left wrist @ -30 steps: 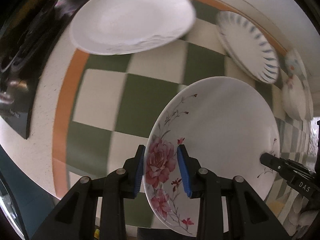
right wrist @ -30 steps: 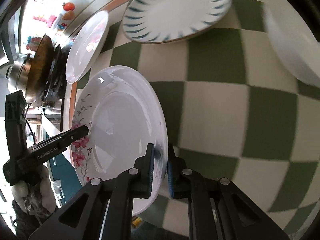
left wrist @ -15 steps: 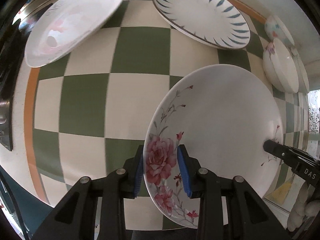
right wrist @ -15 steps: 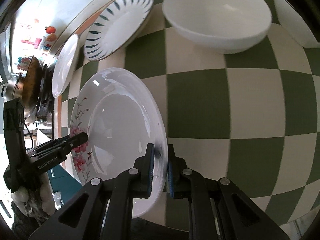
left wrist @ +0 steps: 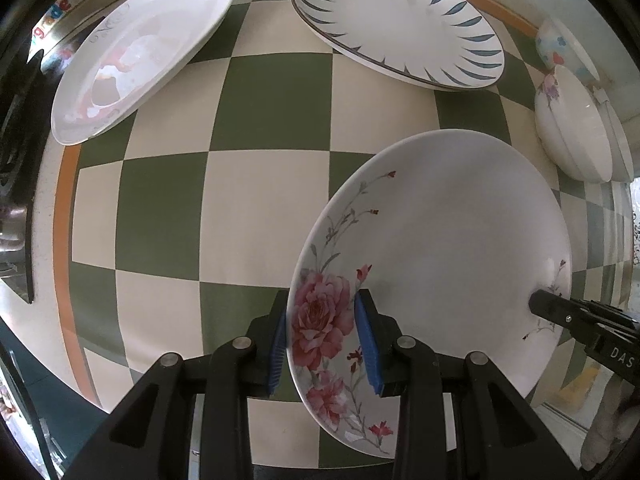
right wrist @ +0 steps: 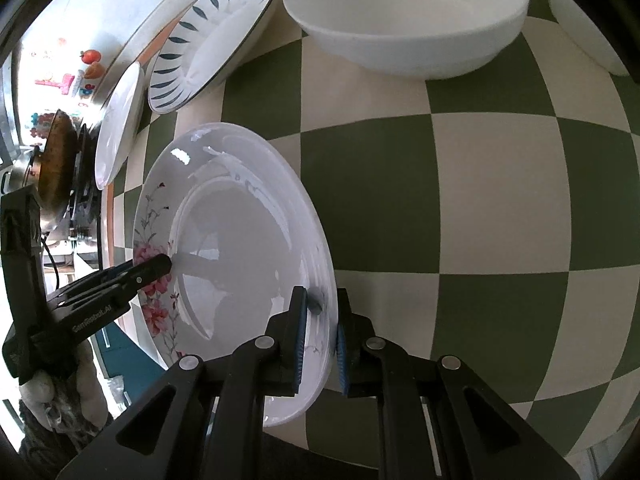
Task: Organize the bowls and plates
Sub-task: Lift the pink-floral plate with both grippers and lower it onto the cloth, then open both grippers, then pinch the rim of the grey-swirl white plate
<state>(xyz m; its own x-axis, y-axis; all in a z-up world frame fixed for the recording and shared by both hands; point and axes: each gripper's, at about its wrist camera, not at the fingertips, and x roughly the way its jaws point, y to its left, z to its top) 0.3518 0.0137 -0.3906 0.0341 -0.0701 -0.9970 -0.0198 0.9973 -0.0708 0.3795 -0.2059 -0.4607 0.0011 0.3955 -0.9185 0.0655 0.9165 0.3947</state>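
Note:
A white plate with pink flowers [left wrist: 440, 248] [right wrist: 240, 248] is held above the checkered table by both grippers. My left gripper [left wrist: 322, 340] is shut on its flowered rim. My right gripper [right wrist: 320, 336] is shut on the opposite rim; its finger shows in the left wrist view [left wrist: 568, 314]. A blue-leaf patterned plate [left wrist: 400, 28] [right wrist: 212, 36] and a plain white plate [left wrist: 140, 52] [right wrist: 118, 124] lie at the back. White bowls [left wrist: 576, 128] stand at the right, and a large white bowl [right wrist: 408, 16] shows in the right wrist view.
The green and cream checkered cloth [left wrist: 260, 184] has an orange border [left wrist: 62, 240]. A stove with a pan [right wrist: 56, 152] stands at the table's left end. A small flowered bowl [left wrist: 556, 46] sits behind the white bowls.
Both grippers have carried the flowered plate across the table towards the right. The bowls have come into view and the left white plate has receded.

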